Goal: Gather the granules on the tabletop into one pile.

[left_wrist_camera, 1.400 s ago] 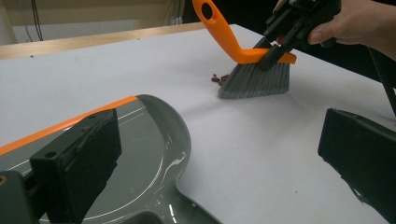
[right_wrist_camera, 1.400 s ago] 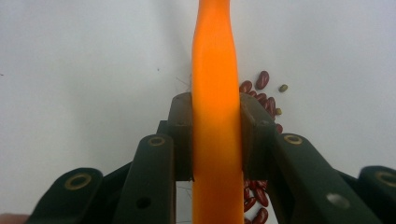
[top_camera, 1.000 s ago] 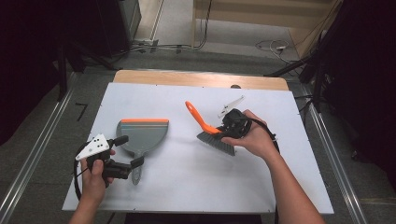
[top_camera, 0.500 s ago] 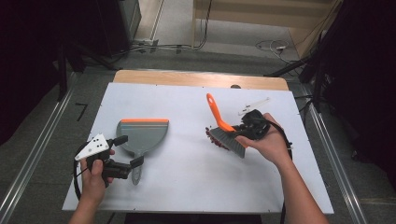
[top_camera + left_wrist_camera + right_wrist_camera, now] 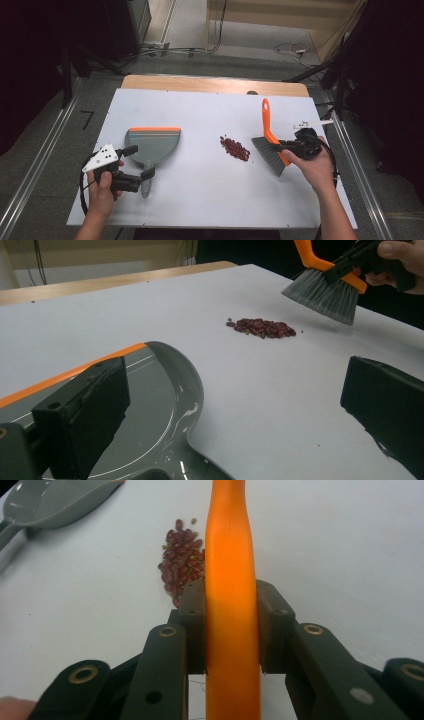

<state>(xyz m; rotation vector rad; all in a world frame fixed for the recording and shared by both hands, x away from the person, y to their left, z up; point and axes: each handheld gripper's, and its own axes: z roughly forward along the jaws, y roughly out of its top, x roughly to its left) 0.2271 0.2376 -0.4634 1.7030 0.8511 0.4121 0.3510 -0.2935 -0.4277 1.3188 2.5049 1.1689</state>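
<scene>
On my high view the grey dustpan (image 5: 152,145) lies flat on the white surface (image 5: 210,200), its orange front lip toward the far edge, and its tray looks bare. My left gripper view shows only wet-looking glints on the tray; the near end of the pan is cut off at the bottom there. The left hand-held gripper (image 5: 136,167) sits at the pan's handle with its jaws apart, one over the tray and one over bare surface, so I read it as released, though I cannot tell whether a jaw touches the handle.

A small heap of dark red beans (image 5: 235,148) lies loose on the surface, well apart from the pan.

The right hand-held gripper (image 5: 285,146) is clenched on the orange handle of the brush (image 5: 270,150), both pads pressed to it in my right gripper view. The grey bristles hang just beside the beans; contact with the surface is hard to make out. That handle hides part of the heap.
</scene>
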